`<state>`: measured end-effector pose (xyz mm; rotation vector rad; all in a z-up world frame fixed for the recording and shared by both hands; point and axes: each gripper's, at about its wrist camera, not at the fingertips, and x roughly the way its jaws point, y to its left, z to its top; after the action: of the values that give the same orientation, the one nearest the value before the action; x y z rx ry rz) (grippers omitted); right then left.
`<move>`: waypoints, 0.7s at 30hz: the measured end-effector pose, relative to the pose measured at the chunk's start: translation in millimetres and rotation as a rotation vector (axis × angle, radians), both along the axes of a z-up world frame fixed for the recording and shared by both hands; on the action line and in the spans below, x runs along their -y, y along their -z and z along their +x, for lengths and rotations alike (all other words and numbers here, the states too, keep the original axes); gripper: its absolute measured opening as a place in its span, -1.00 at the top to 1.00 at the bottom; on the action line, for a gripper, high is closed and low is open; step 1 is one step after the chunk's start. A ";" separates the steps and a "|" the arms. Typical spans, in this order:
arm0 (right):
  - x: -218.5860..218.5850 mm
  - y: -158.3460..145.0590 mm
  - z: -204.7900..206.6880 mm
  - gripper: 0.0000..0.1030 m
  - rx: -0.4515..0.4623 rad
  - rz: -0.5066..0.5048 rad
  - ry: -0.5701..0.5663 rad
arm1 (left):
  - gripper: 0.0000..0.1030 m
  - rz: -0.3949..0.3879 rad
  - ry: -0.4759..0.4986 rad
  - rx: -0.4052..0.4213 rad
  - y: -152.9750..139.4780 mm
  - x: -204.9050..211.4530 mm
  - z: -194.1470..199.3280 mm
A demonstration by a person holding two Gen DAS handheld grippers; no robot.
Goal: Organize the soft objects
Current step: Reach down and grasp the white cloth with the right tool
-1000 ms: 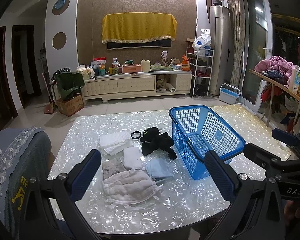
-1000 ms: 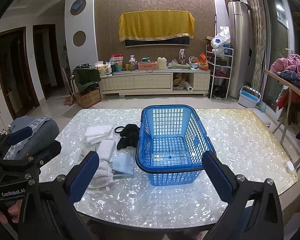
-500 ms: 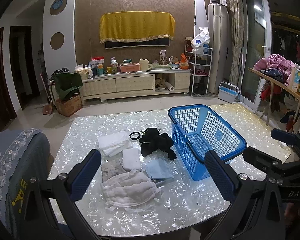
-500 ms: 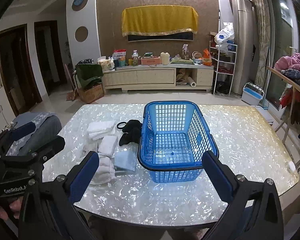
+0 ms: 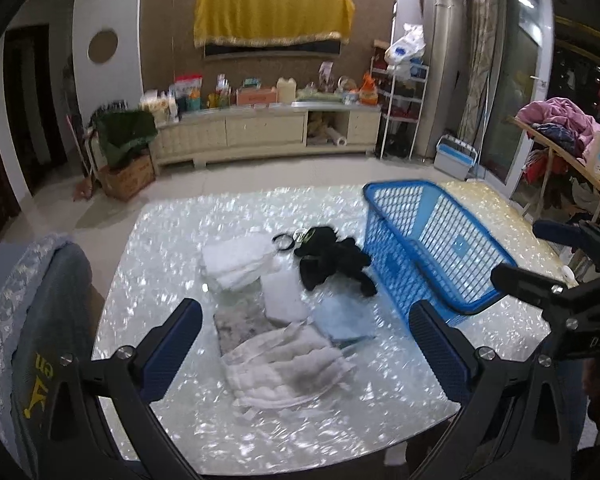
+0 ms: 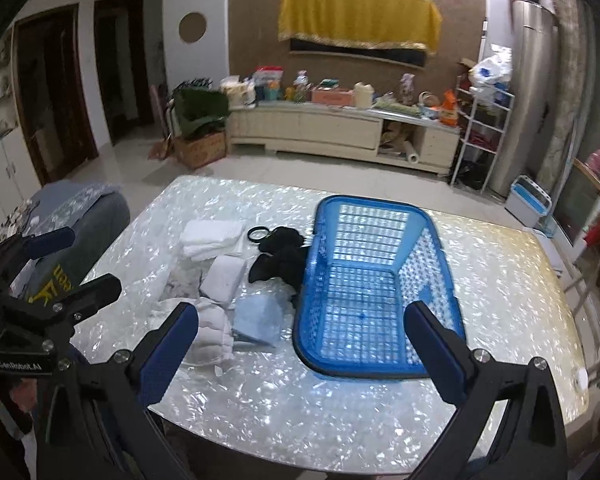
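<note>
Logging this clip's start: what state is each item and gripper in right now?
Basket: upright, empty.
White towels: folded, stacked on the table.
Black plush: lying beside the basket.
Blue cloth: folded flat.
Pale bundle: crumpled, nearest.
Left gripper: jaws wide, holding nothing.
Right gripper: jaws wide, holding nothing.

One blue basket, one black plush toy, one black ring, about five cloth items.

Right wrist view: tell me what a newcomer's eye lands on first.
The bright blue basket grabs attention first, standing empty mid-table on the glittering pearly table. Left of it lies a cluster of soft things: a black plush toy, white folded cloths and a pale blue cloth.
</note>
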<state>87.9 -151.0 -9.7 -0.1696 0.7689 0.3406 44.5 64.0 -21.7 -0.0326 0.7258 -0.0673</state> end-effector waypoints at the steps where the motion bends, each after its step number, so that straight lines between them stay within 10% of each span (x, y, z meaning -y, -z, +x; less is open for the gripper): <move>1: -4.1 1.1 3.5 -1.00 -0.007 0.002 -0.014 | -1.00 0.002 -0.001 -0.007 2.7 -4.0 0.9; 21: -122.3 98.1 54.7 -0.98 -0.317 -0.091 -0.260 | -0.99 -0.066 -0.129 -0.258 107.1 -103.0 27.0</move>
<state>142.5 -28.8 -107.8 -0.3076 1.0801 0.5883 71.5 166.9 -128.8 -0.1528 0.9774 0.0373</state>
